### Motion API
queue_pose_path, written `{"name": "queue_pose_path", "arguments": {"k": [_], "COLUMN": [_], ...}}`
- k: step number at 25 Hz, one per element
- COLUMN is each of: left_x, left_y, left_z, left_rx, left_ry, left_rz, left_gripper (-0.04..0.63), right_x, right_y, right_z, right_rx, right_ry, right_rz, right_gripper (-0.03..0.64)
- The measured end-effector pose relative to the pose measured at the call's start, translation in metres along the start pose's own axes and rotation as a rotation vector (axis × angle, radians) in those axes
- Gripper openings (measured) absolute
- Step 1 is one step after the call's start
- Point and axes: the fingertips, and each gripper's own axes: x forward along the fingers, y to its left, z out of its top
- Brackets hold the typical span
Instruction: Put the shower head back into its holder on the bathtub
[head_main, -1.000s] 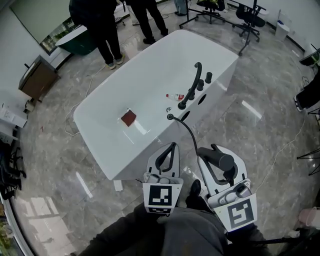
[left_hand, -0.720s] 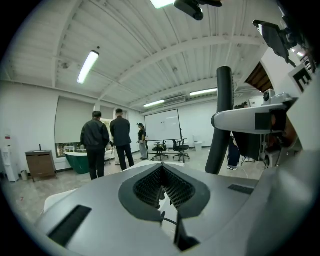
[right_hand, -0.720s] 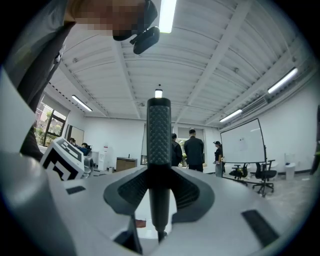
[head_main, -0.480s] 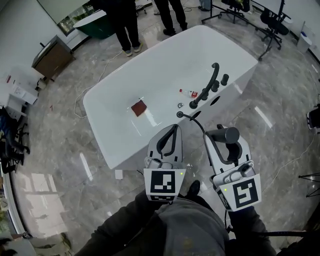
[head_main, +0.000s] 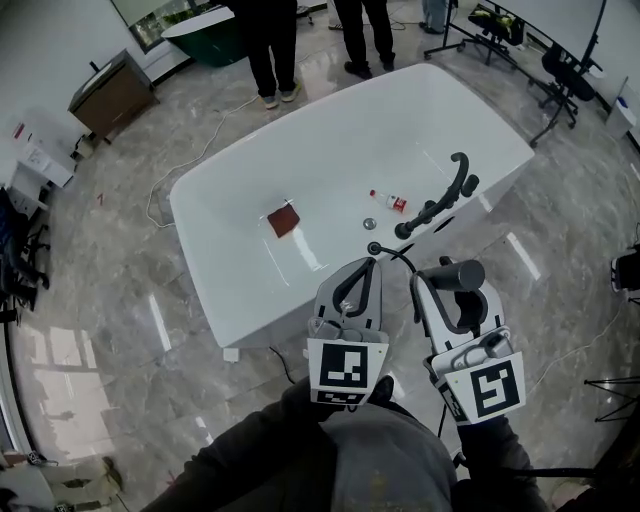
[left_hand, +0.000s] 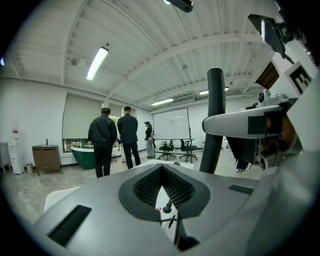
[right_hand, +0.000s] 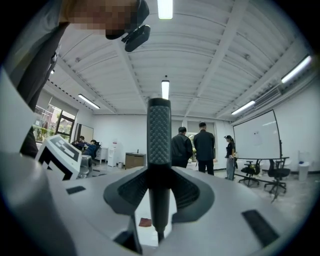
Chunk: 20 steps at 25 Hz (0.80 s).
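Observation:
The black shower head (head_main: 456, 273) stands upright in my right gripper (head_main: 452, 286), which is shut on its textured handle (right_hand: 159, 145). Its black hose (head_main: 392, 254) curves from the gripper to a fitting (head_main: 373, 248) on the rim of the white bathtub (head_main: 230, 280). The black faucet set (head_main: 440, 200) stands on that rim just beyond both grippers. My left gripper (head_main: 367, 270) hangs beside the right one, shut with nothing in it, over the tub's near rim. In the left gripper view the shower head (left_hand: 216, 120) rises to the right of the closed left gripper (left_hand: 161, 169).
Inside the tub lie a red-brown square (head_main: 284, 221), a small bottle (head_main: 388, 201) and the drain (head_main: 369, 224). Two people (head_main: 268, 45) stand beyond the far side of the tub. A wooden cabinet (head_main: 110, 95) is at far left, with office chairs and stands (head_main: 520, 35) at far right.
Both grippers, the right one still holding the shower head, have come closer to the tub rim near the faucet. The view has shifted so that the tub lies more to the right.

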Motion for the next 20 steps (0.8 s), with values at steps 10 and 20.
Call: {"name": "queue_pose_path", "arguments": {"k": [10,20], "left_x": [0.014,0.017], "left_y": [0.039,0.059], "left_z": [0.014,0.002], "left_rx": [-0.002,-0.028], "left_ry": [-0.027,-0.022], "left_rz": [0.041,0.055], "left_gripper": [0.003,0.003], "right_x": [0.054,0.070], "right_y": [-0.006,0.000], "right_z": [0.001,0.016], "right_rx": [-0.002,-0.018], "right_ry": [0.004,0.004], "right_rz": [0.016,0.041], "right_gripper": [0.141,0.141]}}
